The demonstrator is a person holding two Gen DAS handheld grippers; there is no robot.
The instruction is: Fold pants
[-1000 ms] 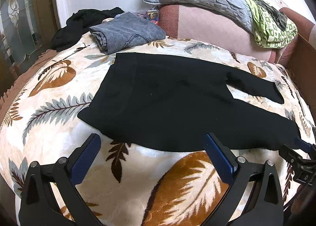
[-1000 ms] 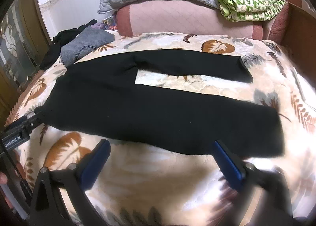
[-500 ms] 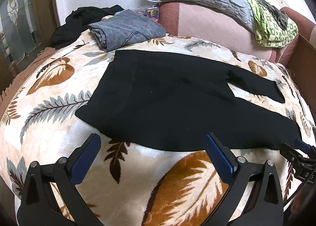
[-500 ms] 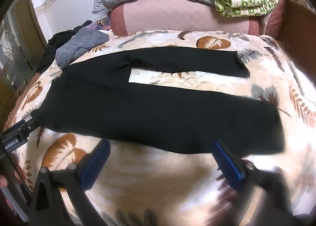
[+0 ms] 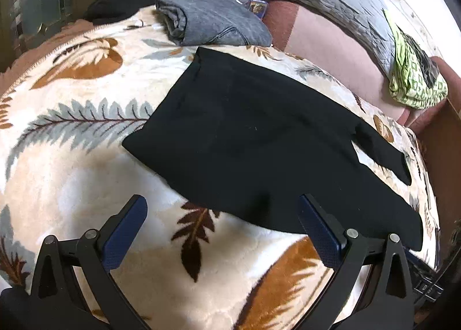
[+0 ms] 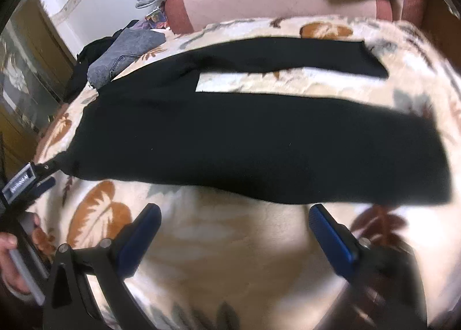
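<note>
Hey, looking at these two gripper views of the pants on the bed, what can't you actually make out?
- Black pants, right wrist view: near leg's cuff smeared by motion blur.
- Right gripper, same view: right finger's base blurred.
- Small printed box, left wrist view: too small to read, partly behind folded grey jeans.
- Left gripper: open, touching nothing.

My left gripper (image 5: pixel 222 213) has advanced toward the black pants (image 5: pixel 259 140); its right finger now overlaps the near hem. My right gripper (image 6: pixel 234 222) has likewise closed in on the near leg edge. That view is now motion-blurred.
</note>
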